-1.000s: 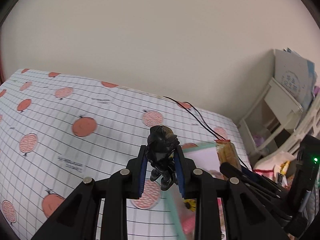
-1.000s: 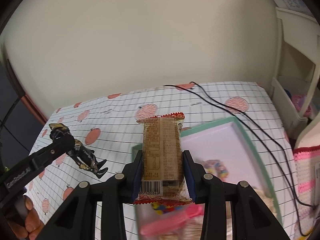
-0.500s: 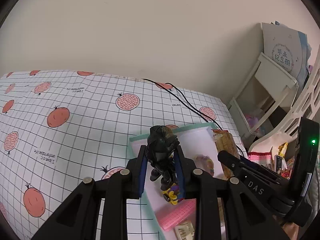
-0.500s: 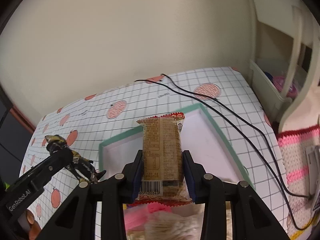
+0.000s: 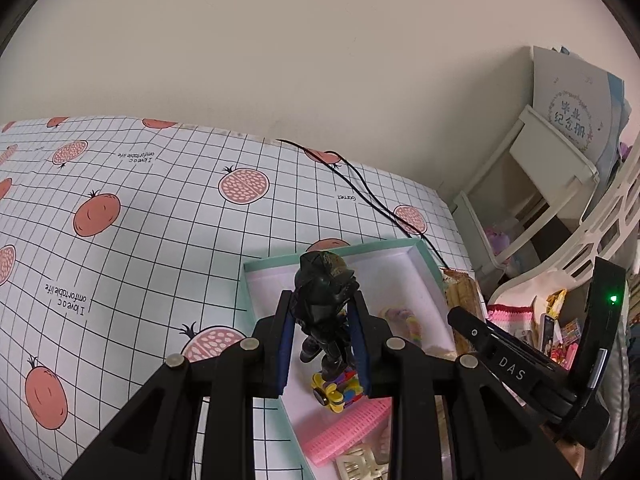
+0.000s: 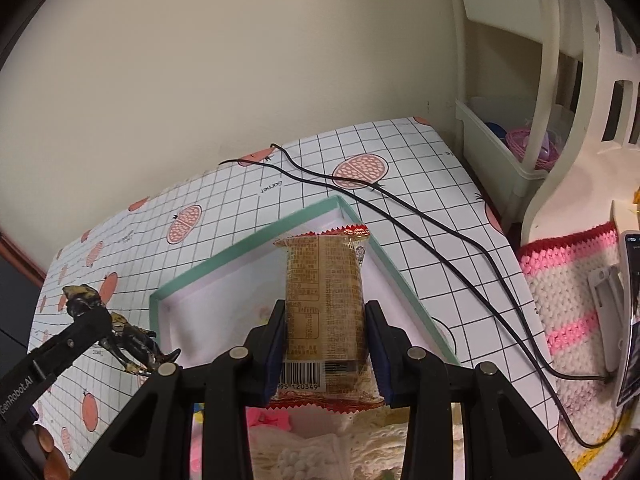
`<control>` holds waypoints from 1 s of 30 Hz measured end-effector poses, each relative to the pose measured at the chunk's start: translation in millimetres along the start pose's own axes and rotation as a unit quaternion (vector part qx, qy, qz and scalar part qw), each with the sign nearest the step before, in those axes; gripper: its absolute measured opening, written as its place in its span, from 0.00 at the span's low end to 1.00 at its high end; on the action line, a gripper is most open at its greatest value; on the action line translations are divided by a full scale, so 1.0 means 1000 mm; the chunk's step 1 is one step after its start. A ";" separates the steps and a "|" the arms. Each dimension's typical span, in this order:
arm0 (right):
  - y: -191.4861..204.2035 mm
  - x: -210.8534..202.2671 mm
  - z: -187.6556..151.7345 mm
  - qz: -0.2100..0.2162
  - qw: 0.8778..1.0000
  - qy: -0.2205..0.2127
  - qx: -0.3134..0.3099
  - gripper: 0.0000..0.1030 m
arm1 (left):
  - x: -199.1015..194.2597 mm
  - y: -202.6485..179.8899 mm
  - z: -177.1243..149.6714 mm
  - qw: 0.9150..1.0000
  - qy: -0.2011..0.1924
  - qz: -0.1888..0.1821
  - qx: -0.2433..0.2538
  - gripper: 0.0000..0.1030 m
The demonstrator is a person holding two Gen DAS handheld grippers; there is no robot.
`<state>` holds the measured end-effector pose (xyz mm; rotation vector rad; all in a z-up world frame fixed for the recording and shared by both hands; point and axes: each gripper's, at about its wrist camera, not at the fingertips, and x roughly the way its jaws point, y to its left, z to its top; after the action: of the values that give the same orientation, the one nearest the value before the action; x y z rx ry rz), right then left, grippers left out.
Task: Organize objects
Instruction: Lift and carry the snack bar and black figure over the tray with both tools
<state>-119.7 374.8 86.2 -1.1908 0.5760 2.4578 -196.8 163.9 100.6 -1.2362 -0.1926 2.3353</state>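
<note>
My left gripper (image 5: 322, 320) is shut on a small black toy figure (image 5: 325, 300) and holds it above the near left part of a mint-rimmed white box (image 5: 340, 250). In the right wrist view the same figure (image 6: 120, 336) hangs at the left, beside the box's (image 6: 256, 240) rim. My right gripper (image 6: 326, 332) is shut on a brown snack packet (image 6: 322, 300) with red crimped ends, held upright over the box. In the left wrist view the packet (image 5: 462, 296) shows at the box's right edge.
The box holds a pink comb (image 5: 344, 432), a yellow flower toy (image 5: 328, 394), a beige hair claw (image 5: 358, 466) and a pastel item (image 5: 404, 318). Two black cables (image 6: 400, 200) cross the pomegranate-print tablecloth (image 5: 140, 240). A cream shelf unit (image 6: 512, 144) and a crocheted cloth (image 6: 572, 292) stand at the right.
Both grippers have moved over the box with their loads still held. The box now lies directly beneath the figure and the packet, and its far corner has come into view.
</note>
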 end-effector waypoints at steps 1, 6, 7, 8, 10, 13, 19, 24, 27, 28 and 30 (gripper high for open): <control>0.000 0.001 0.000 -0.001 1.000 0.001 0.000 0.38 | 0.002 0.000 0.000 1.000 0.002 0.001 0.002 0.27; -0.001 0.010 -0.004 -0.013 1.000 0.010 -0.007 0.38 | 0.010 0.001 -0.001 1.000 0.009 -0.005 -0.005 0.27; 0.000 0.012 -0.005 -0.013 1.000 0.013 -0.008 0.38 | 0.011 0.001 0.000 1.000 0.010 -0.006 -0.005 0.27; 0.000 0.015 -0.006 -0.014 1.000 0.017 -0.009 0.38 | 0.012 0.001 0.000 1.000 0.010 -0.005 -0.005 0.27; 0.003 0.018 -0.008 -0.014 1.000 0.021 -0.011 0.38 | 0.018 0.000 -0.001 1.000 0.015 -0.003 -0.005 0.27; 0.006 0.023 -0.010 -0.015 0.999 0.026 -0.016 0.38 | 0.025 0.001 -0.001 1.000 0.015 0.002 -0.008 0.27; 0.013 0.030 -0.014 -0.016 0.999 0.033 -0.026 0.39 | 0.039 0.002 0.004 1.000 0.014 0.006 -0.020 0.27; 0.016 0.035 -0.016 -0.021 0.998 0.037 -0.035 0.39 | 0.044 0.003 0.009 1.000 0.008 0.008 -0.024 0.27; 0.018 0.037 -0.017 -0.022 0.998 0.040 -0.037 0.40 | 0.045 0.004 0.010 1.000 0.007 0.008 -0.027 0.27; 0.019 0.037 -0.017 -0.023 0.998 0.040 -0.037 0.40 | 0.046 0.005 0.010 0.999 0.008 0.008 -0.030 0.28; 0.020 0.037 -0.017 -0.023 0.998 0.040 -0.039 0.40 | 0.047 0.007 0.010 0.999 0.010 0.003 -0.034 0.33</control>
<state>-139.8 354.1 50.9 -1.3240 0.4722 2.4226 -229.8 181.5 69.0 -1.2935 -0.2644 2.3374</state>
